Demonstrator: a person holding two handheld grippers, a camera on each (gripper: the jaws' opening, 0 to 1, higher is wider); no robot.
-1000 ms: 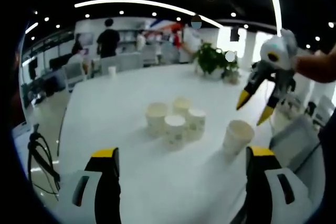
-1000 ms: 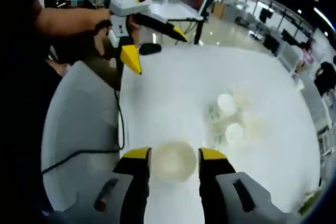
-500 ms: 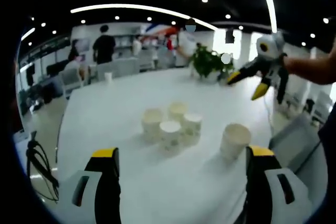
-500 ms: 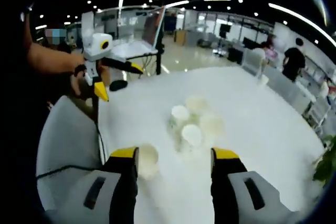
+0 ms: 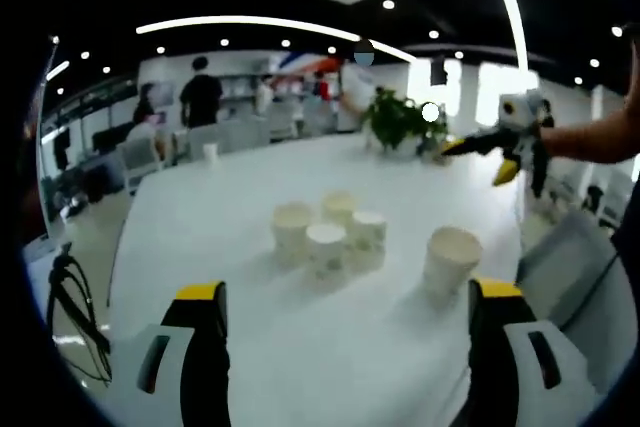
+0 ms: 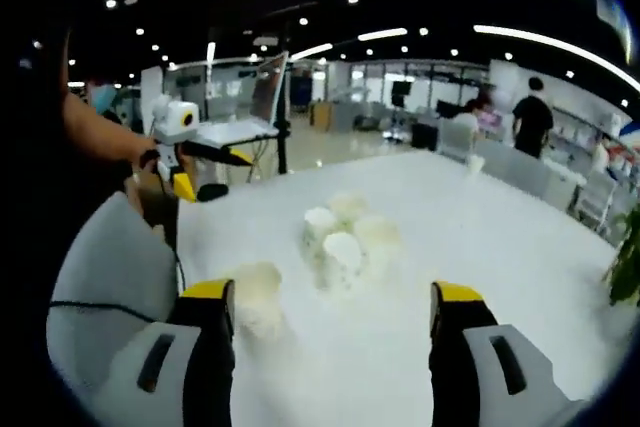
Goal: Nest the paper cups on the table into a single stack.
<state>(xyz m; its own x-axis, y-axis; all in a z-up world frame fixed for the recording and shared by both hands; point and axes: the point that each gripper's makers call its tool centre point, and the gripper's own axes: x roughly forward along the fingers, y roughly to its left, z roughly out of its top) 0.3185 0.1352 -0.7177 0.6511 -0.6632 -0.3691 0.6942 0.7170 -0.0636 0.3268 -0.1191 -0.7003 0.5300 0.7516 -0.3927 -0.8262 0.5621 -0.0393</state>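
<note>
Several white paper cups point(image 5: 328, 232) stand upright in a tight cluster mid-table, seen too in the right gripper view point(image 6: 340, 239). A single larger cup point(image 5: 450, 259) stands apart to their right. My left gripper point(image 5: 347, 290) is open wide, low over the near table, with nothing between its jaws. My right gripper point(image 5: 480, 159) hangs open in a hand above the table's far right. In its own view my right gripper point(image 6: 333, 292) is open wide, and the single cup point(image 6: 258, 297) stands just beyond its left jaw. The left gripper point(image 6: 212, 173) shows open at the left.
The white table point(image 5: 220, 217) is long. A potted plant point(image 5: 400, 117) stands at its far end and a small cup point(image 5: 210, 152) at the far left. A black cable point(image 5: 75, 297) hangs off the left edge. A grey chair point(image 6: 100, 267) sits beside the table. People stand behind.
My right gripper has drawn up and back from the single cup that sat between its jaws, and its jaws have spread wider. My left gripper has barely moved.
</note>
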